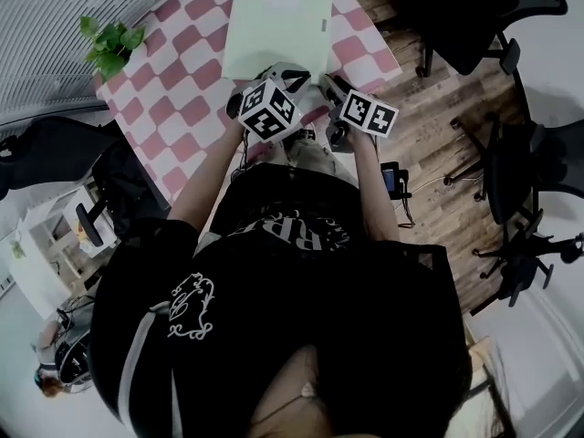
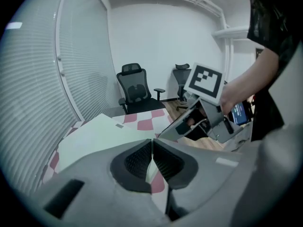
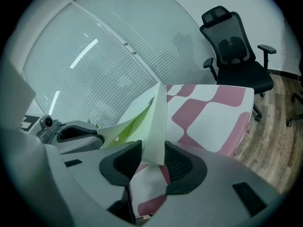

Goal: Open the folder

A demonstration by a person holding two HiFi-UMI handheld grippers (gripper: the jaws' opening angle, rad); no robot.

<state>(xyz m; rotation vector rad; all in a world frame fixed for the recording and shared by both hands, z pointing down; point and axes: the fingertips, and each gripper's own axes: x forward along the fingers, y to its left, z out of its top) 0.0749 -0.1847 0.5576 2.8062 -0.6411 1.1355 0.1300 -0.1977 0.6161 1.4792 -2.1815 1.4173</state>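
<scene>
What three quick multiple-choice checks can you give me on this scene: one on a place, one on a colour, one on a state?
1. Where is the potted plant?
A. At the corner of the checkered table, left of the folder.
B. On the floor.
C. On top of the folder.

2. What colours are the table's checks?
A. Blue and white.
B. Pink and white.
C. Green and black.

3. How does the left gripper stand?
A. Wide open, nothing between its jaws.
B. Shut on the potted plant.
C. Shut on the folder.

Key: 1 A, the head view shows its leaves at that corner; 2 B, pink squares show in every view; 3 C, in the left gripper view its pads meet on a thin pale sheet.
</scene>
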